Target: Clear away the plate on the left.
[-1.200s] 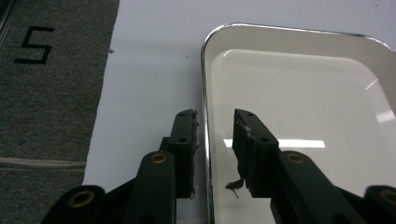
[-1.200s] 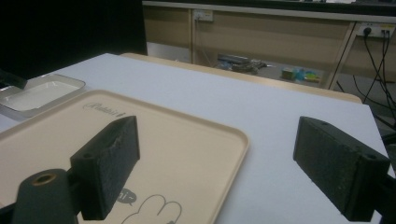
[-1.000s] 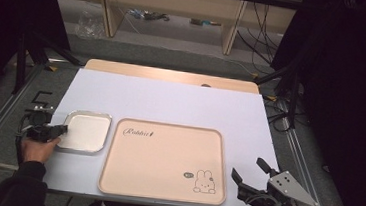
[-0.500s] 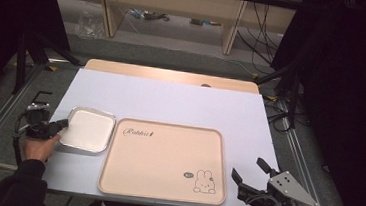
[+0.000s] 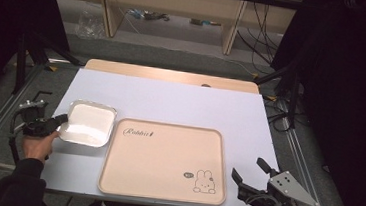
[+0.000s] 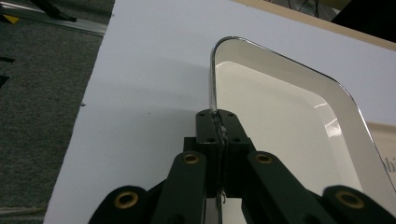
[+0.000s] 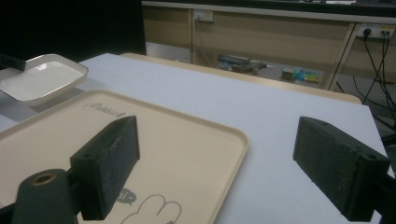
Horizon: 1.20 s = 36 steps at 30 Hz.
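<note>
The left gripper (image 6: 219, 122) is clamping down on the near rim of the small white dish (image 6: 285, 116), its 2 black jaws pressed tight with only the thin metal edge between them; they have just been closing onto that rim. In the high view the left gripper (image 5: 62, 118) is biting the dish (image 5: 89, 123) at its left edge, and the dish is looking tipped, with the gripped side raised off the white table sheet (image 5: 181, 100). The dish is sitting just left of the big beige tray (image 5: 161, 156), its right rim close to or just over the tray's top-left corner; I cannot tell if they are touching.

Over on the other side, the right gripper (image 7: 219, 168) is waiting with its jaws spread wide and nothing between them, looking out across the tray (image 7: 187, 140) with its rabbit drawing (image 5: 205, 182). In the high view the right gripper (image 5: 252, 182) is hovering off the tray's lower right corner.

To my eye this is the grasp step just landing: 1 dish secured, lift beginning. The next move is probably calling for a steady raise and a carry to the right over the tray lip, keeping the pinch firm, since a thin rim held at 1 point is likely to swing or slip.
</note>
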Each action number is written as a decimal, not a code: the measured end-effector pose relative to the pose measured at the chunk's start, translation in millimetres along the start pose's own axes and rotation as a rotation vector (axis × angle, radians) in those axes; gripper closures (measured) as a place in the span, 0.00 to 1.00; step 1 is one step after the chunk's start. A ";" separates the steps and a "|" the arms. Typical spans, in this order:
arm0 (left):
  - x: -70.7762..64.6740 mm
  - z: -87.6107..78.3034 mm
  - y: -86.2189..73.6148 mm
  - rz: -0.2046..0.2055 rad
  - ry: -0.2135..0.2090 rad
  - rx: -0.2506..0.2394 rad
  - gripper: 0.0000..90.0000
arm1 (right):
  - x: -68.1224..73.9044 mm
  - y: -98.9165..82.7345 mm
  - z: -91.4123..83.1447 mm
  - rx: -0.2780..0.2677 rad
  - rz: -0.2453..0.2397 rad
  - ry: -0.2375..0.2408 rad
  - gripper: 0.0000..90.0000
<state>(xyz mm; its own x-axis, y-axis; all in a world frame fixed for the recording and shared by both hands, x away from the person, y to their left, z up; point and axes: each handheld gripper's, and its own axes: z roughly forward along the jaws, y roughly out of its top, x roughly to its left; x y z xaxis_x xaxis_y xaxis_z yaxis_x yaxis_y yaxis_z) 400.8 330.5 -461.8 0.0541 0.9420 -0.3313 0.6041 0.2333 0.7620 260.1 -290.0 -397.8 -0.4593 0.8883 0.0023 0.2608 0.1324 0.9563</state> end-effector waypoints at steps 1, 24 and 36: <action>-1.4 -0.4 0.3 0.002 0.000 0.004 0.98 | 0.0 0.0 0.0 0.000 0.000 0.000 0.17; -46.4 3.0 1.9 0.061 -0.155 0.044 0.98 | 0.2 0.0 -0.4 0.003 -0.006 -0.006 0.17; -95.3 16.0 -7.3 0.117 -0.287 0.107 0.98 | -1.2 0.1 -0.4 0.002 -0.017 -0.007 0.17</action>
<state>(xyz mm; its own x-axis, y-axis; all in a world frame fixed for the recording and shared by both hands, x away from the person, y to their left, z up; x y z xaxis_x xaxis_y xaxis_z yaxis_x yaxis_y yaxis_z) 403.9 235.1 -444.7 0.3408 0.8510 -0.3995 0.6599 0.0862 0.7464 260.3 -291.2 -397.6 -0.4582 0.8887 -0.0160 0.2543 0.1483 0.9557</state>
